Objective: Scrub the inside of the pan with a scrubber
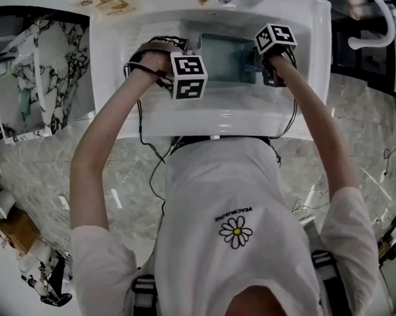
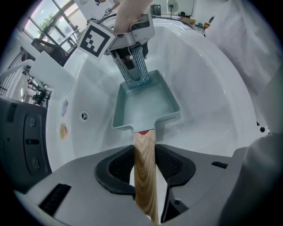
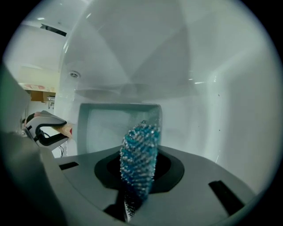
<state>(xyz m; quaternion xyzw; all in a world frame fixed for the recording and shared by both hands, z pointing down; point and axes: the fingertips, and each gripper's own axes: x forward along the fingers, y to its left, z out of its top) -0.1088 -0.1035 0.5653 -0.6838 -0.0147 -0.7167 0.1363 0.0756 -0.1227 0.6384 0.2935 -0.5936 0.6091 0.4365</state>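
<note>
A teal rectangular pan (image 2: 146, 103) lies inside the white sink (image 2: 212, 88). Its wooden handle (image 2: 145, 167) runs back between the jaws of my left gripper (image 2: 145, 154), which is shut on it. My right gripper (image 2: 132, 42) reaches in from the far side, shut on a blue mesh scrubber (image 2: 135, 70) whose lower end touches the pan's far inner edge. In the right gripper view the scrubber (image 3: 139, 159) stands between the jaws of the right gripper (image 3: 139, 174), with the pan (image 3: 110, 126) just beyond. In the head view both grippers (image 1: 189, 76) (image 1: 274, 42) hang over the pan (image 1: 226, 60).
The sink's steep white walls (image 3: 212, 110) close round the pan on all sides. An overflow fitting (image 2: 84, 116) and a sticker (image 2: 64, 130) sit on the left wall. A marble counter (image 1: 359, 121) surrounds the basin (image 1: 303, 105); the person's body stands close to its front edge.
</note>
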